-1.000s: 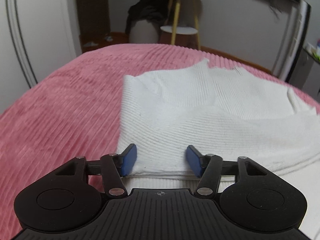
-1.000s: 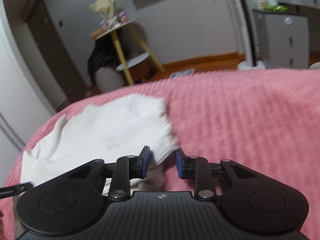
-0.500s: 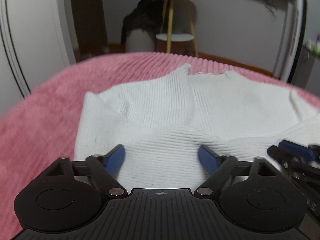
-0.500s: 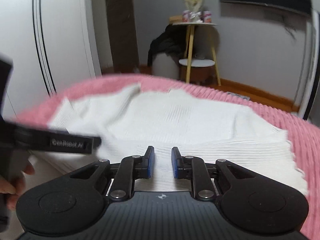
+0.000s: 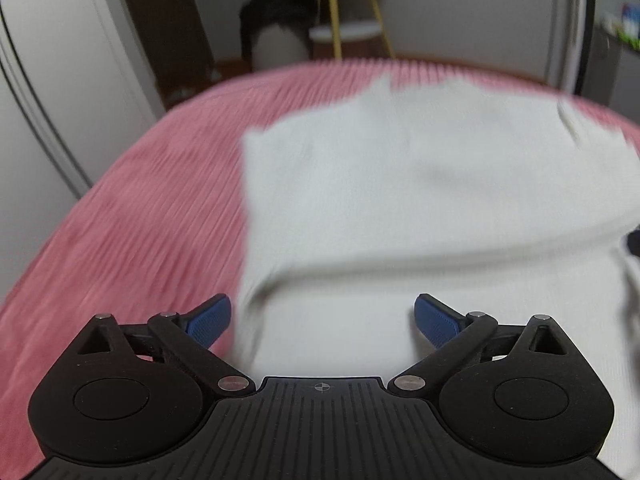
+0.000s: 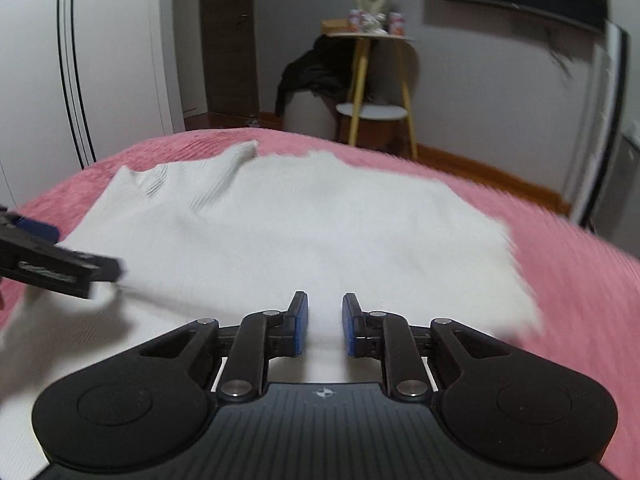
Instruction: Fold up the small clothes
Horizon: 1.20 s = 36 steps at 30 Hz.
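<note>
Spreading wide, my left gripper (image 5: 322,316) brackets the white sweater (image 5: 420,184)'s near left fold edge. My right gripper (image 6: 323,322), narrowly parted, grips nothing; the sweater's long axis runs crosswise ahead.

No readable text; white lettering on the left gripper (image 6: 60,270) side is too blurred, cans (image 6: 396,24) too small.

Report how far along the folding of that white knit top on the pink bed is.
Done: the white knit top lies on the pink bedspread with its near part already folded over. In hand: nothing; the left gripper is wide open, the right gripper partly open, both over the near edge. Left: the remaining folds.
</note>
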Each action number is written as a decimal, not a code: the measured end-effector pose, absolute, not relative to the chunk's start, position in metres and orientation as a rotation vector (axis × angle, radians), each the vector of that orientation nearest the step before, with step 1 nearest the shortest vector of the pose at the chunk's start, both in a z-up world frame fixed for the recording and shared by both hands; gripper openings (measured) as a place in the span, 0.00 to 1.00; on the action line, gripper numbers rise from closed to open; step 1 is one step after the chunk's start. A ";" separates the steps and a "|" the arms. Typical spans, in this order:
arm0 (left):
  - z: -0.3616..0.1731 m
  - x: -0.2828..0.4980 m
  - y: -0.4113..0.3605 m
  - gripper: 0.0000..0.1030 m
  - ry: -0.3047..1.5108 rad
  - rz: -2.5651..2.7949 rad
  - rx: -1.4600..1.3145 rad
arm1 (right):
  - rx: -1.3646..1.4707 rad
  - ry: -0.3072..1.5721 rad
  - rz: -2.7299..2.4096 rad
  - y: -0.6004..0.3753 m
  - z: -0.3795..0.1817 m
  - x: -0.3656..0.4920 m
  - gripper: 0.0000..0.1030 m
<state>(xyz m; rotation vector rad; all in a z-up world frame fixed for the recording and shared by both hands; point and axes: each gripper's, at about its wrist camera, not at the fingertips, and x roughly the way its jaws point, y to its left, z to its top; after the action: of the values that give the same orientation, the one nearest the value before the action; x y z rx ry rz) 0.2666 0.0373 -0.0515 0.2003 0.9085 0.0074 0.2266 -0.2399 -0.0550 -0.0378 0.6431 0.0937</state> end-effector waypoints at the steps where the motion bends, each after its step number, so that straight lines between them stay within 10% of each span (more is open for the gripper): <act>1: -0.046 0.254 0.044 0.98 0.923 0.012 0.202 | -0.029 0.656 0.085 -0.247 -0.053 0.208 0.20; 14: 0.013 0.137 0.080 0.98 0.997 0.042 0.149 | 0.087 0.802 0.018 -0.295 -0.043 0.078 0.22; 30: -0.065 0.097 0.105 0.95 1.127 -0.033 -0.060 | 0.245 0.911 0.095 -0.299 -0.050 0.012 0.28; 36: -0.068 0.093 0.124 0.68 1.127 -0.051 -0.191 | 0.295 0.927 0.110 -0.300 -0.050 0.009 0.27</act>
<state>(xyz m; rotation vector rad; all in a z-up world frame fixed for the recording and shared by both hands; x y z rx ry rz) 0.0930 0.1235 -0.0675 -0.1909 1.1271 -0.0507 0.0094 -0.3000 -0.0496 0.2948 0.9269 0.1097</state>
